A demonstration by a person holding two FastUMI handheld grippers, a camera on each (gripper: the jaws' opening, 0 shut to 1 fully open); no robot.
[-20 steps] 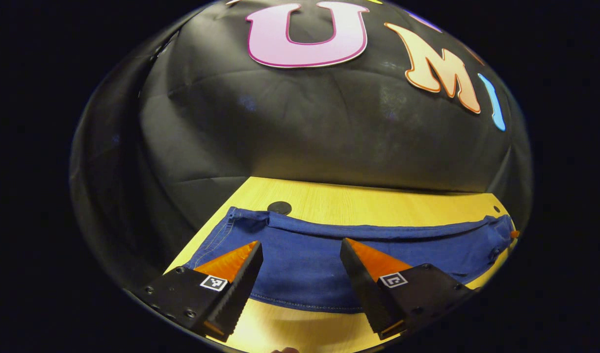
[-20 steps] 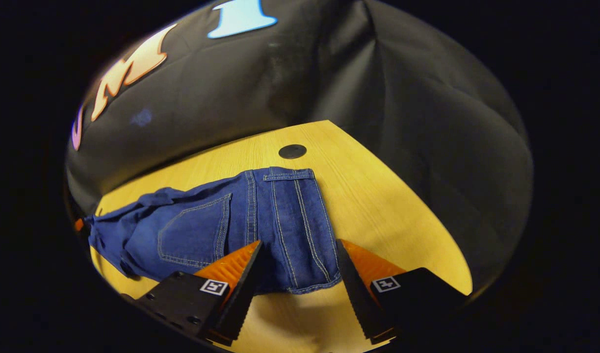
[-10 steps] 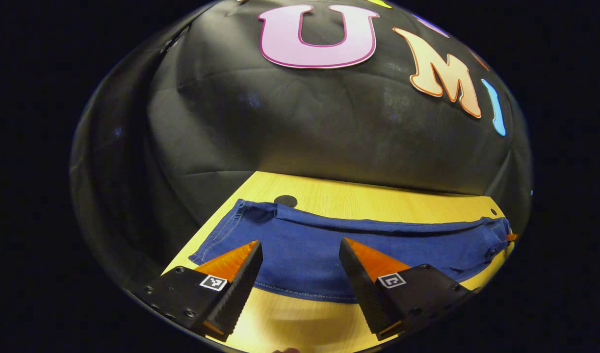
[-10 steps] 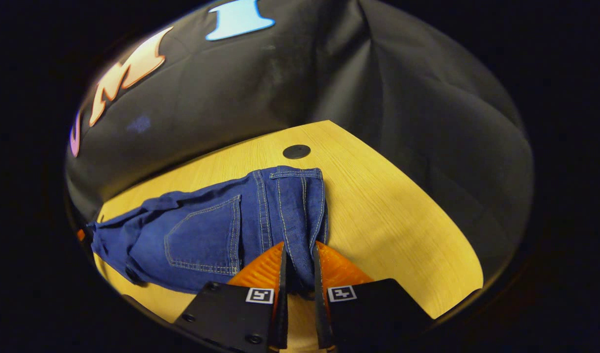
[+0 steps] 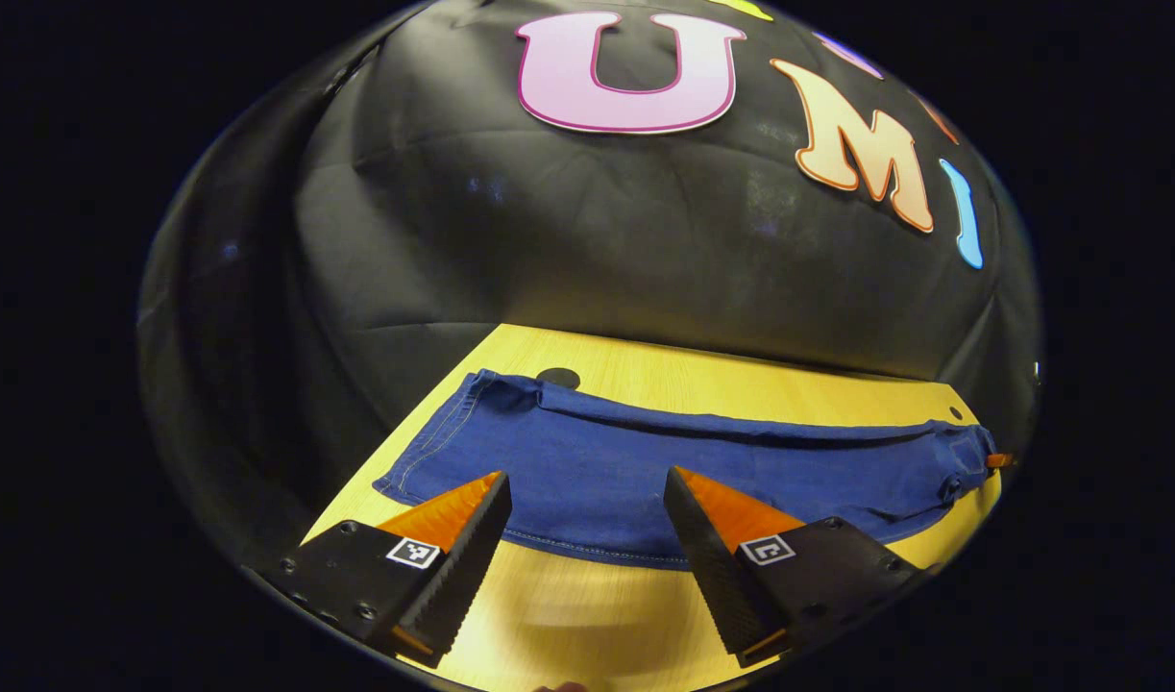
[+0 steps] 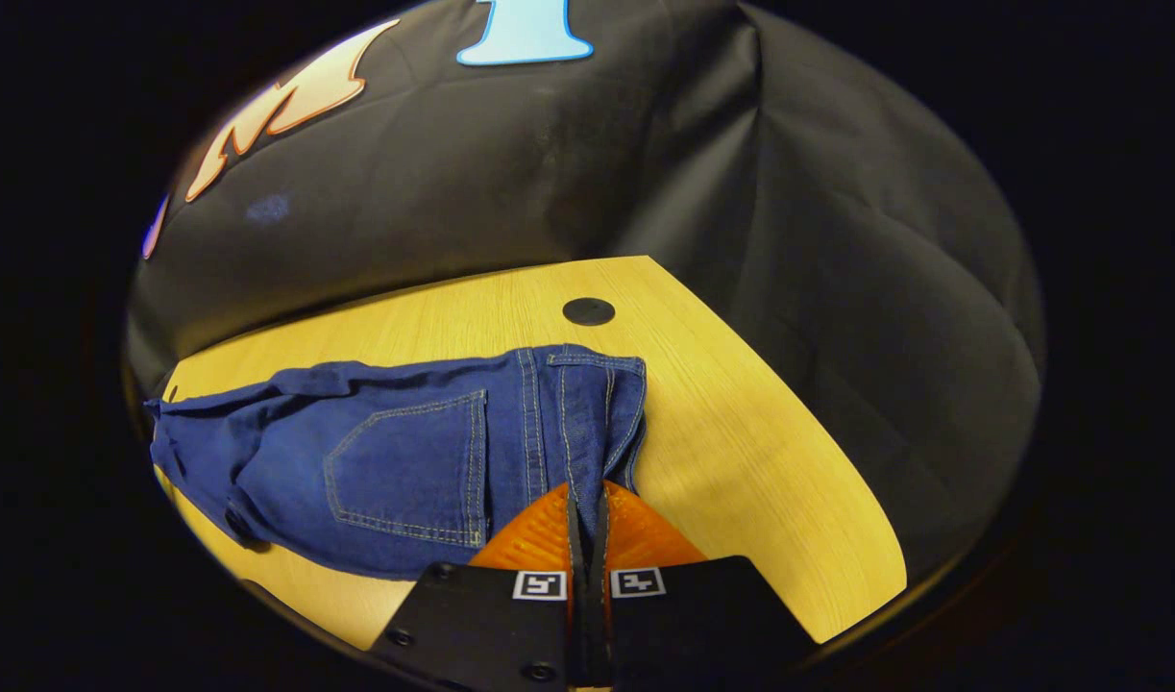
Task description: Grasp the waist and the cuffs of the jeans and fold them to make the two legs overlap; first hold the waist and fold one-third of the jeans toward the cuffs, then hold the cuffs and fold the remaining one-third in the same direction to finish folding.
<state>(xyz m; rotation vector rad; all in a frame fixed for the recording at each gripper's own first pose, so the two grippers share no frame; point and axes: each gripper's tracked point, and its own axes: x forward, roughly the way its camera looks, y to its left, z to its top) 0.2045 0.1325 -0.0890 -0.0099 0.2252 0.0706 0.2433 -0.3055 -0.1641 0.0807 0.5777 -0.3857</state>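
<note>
Blue jeans (image 5: 645,461) lie stretched across the wooden table (image 5: 722,384), cuffs toward the left in the left gripper view. My left gripper (image 5: 587,481) hovers open over the near leg edge, and nothing is held between its fingers. In the right gripper view the waist end of the jeans (image 6: 510,432) shows a back pocket and belt loops. My right gripper (image 6: 587,495) is shut on the near corner of the waistband, with a pinch of denim bunched between its fingers.
A round black cap (image 6: 588,310) sits in the table (image 6: 741,404) just beyond the waist; another black cap (image 5: 558,377) peeks out behind the cuff end. Black cloth walls enclose the table on the far sides.
My right gripper went from open to shut on the waistband corner, which bunched up. My left gripper stayed open and drew back slightly toward the jeans' near edge.
</note>
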